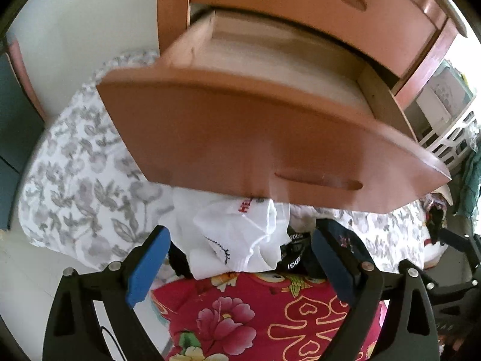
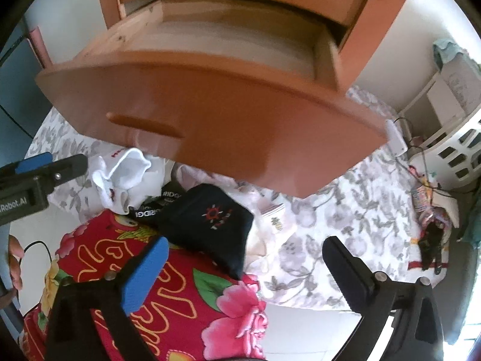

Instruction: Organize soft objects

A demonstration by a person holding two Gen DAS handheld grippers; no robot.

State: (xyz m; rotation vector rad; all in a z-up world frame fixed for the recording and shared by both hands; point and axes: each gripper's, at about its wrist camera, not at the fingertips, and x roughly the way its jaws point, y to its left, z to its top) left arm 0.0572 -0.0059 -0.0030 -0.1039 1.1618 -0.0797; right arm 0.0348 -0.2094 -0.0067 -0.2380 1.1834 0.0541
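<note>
Nearest lies a red floral quilt [image 2: 186, 294], folded into a thick pad that serves as a landing place for smaller pieces. The left claw [image 1: 240, 267] hangs over its far edge with both blue pads spread wide and nothing between them; the right claw [image 2: 245, 273] stands just as wide over the quilt's right side, also empty. Both point steeply down, which suits picking from a heap.

Just beyond, a small pile of soft things rests partly on the quilt and partly on the grey-flowered bedsheet [image 2: 330, 210]: a folded dark garment [image 2: 210, 219] with a small red emblem, a black strip with white lettering [image 1: 296, 255], and bunched white socks [image 1: 240, 240] to its left (one carries red letters). They sit directly under the open drawer [image 1: 255, 138], likely so that each can be lifted straight up into it.

The drawer is pulled well out of the orange cabinet [image 1: 330, 9] and its visible floor looks bare. Far right stands a white laundry basket [image 2: 457, 150].
</note>
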